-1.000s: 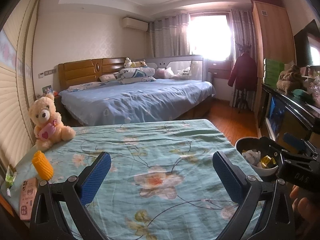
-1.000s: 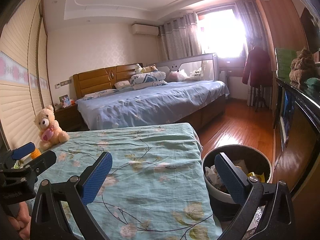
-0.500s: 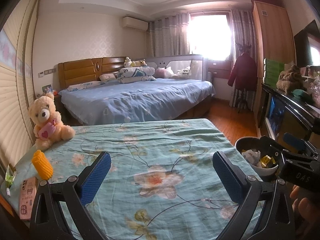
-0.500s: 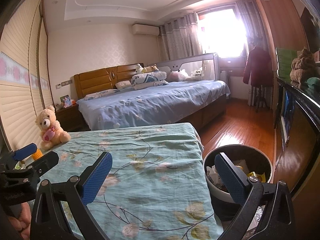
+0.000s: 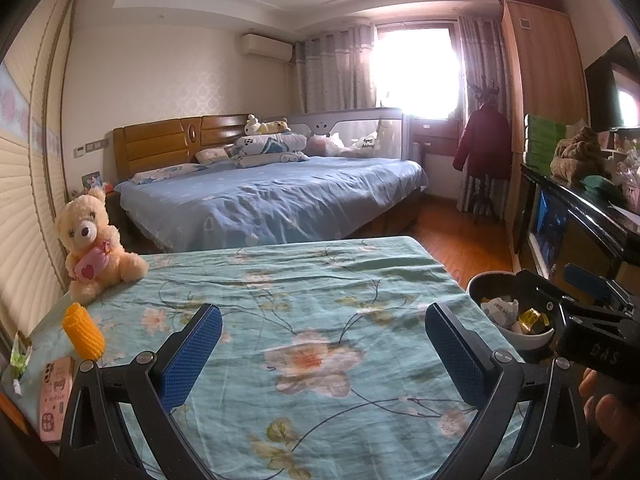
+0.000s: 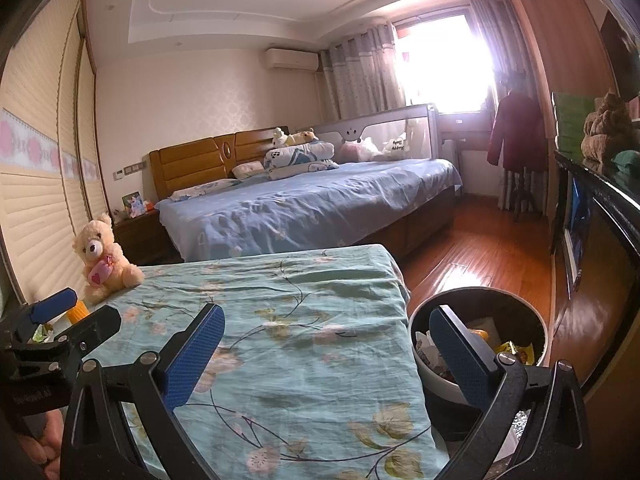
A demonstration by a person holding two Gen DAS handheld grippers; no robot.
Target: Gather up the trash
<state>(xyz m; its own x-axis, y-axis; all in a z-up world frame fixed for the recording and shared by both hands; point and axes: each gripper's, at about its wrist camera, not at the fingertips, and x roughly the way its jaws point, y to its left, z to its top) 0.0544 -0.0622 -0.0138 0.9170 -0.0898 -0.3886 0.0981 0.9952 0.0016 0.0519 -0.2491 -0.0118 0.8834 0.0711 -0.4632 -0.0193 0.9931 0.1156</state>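
Covering most of both views is a table under a teal floral cloth [image 5: 304,304], with a large blue-sheeted bed [image 5: 280,196] behind it. Beside the table's right edge on the wooden floor stands the round trash bin [image 6: 536,320], already holding crumpled wrappers. A cream teddy bear [image 5: 94,248] sits at the cloth's far left corner. The left gripper [image 5: 324,344] hovers above the cloth, jaws spread wide and holding nothing; the right gripper [image 6: 326,350] hangs over the table edge and bin, equally wide and empty. Near the bear lie a yellow ribbed piece [image 5: 83,332], a pink packet [image 5: 56,396] and a small green wrapper [image 5: 18,354].
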